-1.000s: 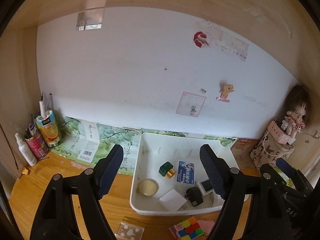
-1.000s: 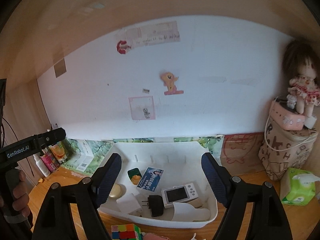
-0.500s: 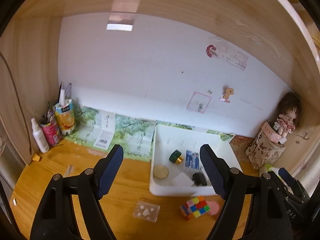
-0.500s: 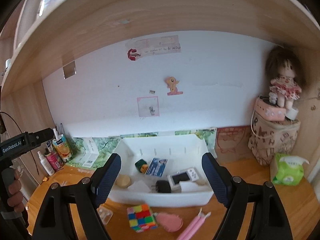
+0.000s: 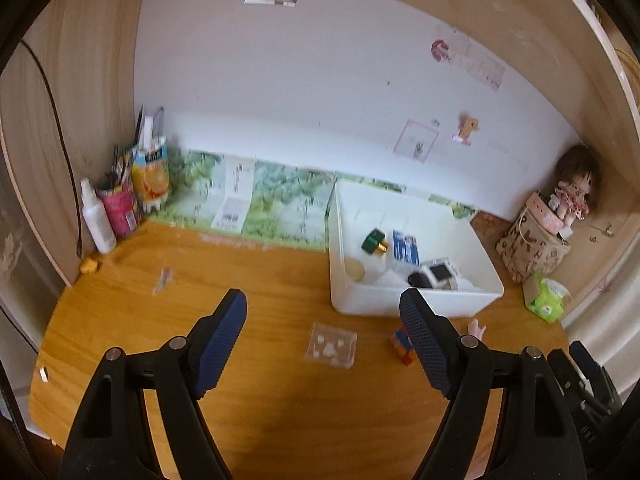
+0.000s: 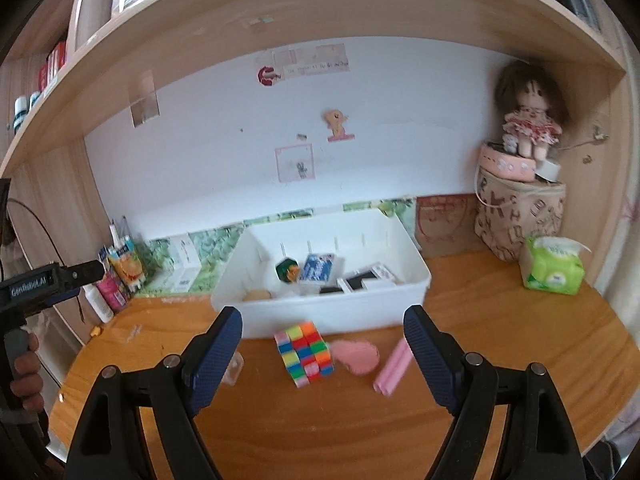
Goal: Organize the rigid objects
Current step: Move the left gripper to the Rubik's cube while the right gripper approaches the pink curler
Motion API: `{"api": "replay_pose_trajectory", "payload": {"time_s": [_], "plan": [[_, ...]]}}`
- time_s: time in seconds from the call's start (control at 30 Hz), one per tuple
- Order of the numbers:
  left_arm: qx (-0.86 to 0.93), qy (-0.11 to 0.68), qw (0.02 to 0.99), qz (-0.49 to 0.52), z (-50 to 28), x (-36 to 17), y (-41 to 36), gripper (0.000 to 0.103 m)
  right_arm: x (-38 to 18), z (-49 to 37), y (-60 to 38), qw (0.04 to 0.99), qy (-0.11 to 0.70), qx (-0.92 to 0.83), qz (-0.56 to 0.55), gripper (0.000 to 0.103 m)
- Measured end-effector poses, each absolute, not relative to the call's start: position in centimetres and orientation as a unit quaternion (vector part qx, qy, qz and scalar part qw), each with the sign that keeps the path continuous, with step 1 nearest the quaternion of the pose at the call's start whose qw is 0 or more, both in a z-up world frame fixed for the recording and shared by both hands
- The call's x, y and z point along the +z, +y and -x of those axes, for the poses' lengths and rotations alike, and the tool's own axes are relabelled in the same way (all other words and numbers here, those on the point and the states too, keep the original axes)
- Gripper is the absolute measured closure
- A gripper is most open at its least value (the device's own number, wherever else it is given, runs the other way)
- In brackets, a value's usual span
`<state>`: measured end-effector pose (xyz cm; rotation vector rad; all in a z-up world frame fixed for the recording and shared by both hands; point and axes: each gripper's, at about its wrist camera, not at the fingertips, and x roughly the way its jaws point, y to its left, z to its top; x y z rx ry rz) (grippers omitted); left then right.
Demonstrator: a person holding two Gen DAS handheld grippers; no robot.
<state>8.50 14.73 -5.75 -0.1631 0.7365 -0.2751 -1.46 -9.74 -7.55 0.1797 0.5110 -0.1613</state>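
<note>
A white bin [image 6: 320,314] [image 5: 400,304] stands on the wooden desk and holds several small items. In front of it lie a colourful puzzle cube [image 6: 305,353], a pink oval thing [image 6: 358,356] and a pink stick-like thing [image 6: 394,366]. A clear flat case [image 5: 331,345] lies left of the cube. My left gripper [image 5: 323,346] is open and empty, above the clear case. My right gripper [image 6: 323,354] is open and empty, above the desk with the cube between its fingers in view.
A doll [image 6: 527,114] sits on a brown bag [image 6: 518,216] at the back right, with a green tissue pack [image 6: 554,268] beside it. Bottles and cups [image 5: 124,200] stand at the back left. A shelf [image 6: 320,12] hangs overhead.
Both grippers have pulled back from the bin and risen. The desk front with the cube, pink things and clear case has come into view.
</note>
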Motion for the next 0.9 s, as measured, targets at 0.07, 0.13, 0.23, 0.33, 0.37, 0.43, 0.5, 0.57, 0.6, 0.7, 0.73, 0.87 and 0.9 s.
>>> {"api": "replay_pose_trajectory", "payload": {"time_s": [0.07, 0.13, 0.23, 0.33, 0.37, 0.43, 0.5, 0.57, 0.6, 0.7, 0.73, 0.87, 0.9], "plan": [[-0.137, 0.367, 0.917, 0.077, -8.3, -6.1, 14.7, 0.021, -8.0, 2.3, -9.5, 0.959, 0.259, -0.089, -0.078, 0.02], [-0.141, 0.379, 0.912, 0.075, -8.1, -6.6, 14.5, 0.021, -8.5, 3.1, -9.3, 0.956, 0.267, -0.097, -0.069, 0.019], [-0.146, 0.395, 0.904, 0.07, -8.0, -7.1, 13.9, 0.021, -9.3, 4.3, -9.4, 0.952, 0.282, -0.104, -0.058, 0.02], [-0.14, 0.411, 0.898, 0.065, -8.1, -7.5, 13.2, 0.021, -10.1, 4.7, -9.7, 0.947, 0.297, -0.109, -0.051, 0.02], [-0.137, 0.419, 0.895, 0.065, -8.2, -7.7, 12.9, 0.021, -10.5, 4.8, -10.1, 0.944, 0.306, -0.108, -0.053, 0.019], [-0.134, 0.43, 0.891, 0.065, -8.4, -8.0, 12.3, 0.021, -11.0, 4.7, -10.6, 0.941, 0.318, -0.104, -0.058, 0.02], [-0.129, 0.442, 0.885, 0.068, -8.7, -8.5, 11.5, 0.021, -11.6, 4.4, -11.5, 0.936, 0.331, -0.101, -0.063, 0.02], [-0.126, 0.455, 0.879, 0.067, -9.0, -8.9, 10.6, 0.021, -12.1, 4.0, -12.4, 0.931, 0.346, -0.095, -0.073, 0.02], [-0.124, 0.463, 0.875, 0.065, -9.2, -9.1, 10.0, 0.021, -12.4, 3.8, -12.8, 0.928, 0.355, -0.09, -0.077, 0.02], [-0.113, 0.487, 0.864, 0.056, -9.7, -10.0, 8.3, 0.021, -13.2, 2.8, -14.1, 0.919, 0.378, -0.073, -0.083, 0.02], [-0.109, 0.493, 0.861, 0.055, -9.8, -10.2, 7.8, 0.021, -13.3, 2.6, -14.5, 0.918, 0.382, -0.067, -0.084, 0.02], [-0.097, 0.523, 0.845, 0.063, -10.5, -11.2, 5.6, 0.021, -14.0, 0.8, -16.2, 0.91, 0.405, -0.041, -0.081, 0.02], [-0.094, 0.527, 0.842, 0.064, -10.6, -11.3, 5.0, 0.021, -14.2, 0.4, -16.6, 0.908, 0.409, -0.034, -0.081, 0.019]]}}
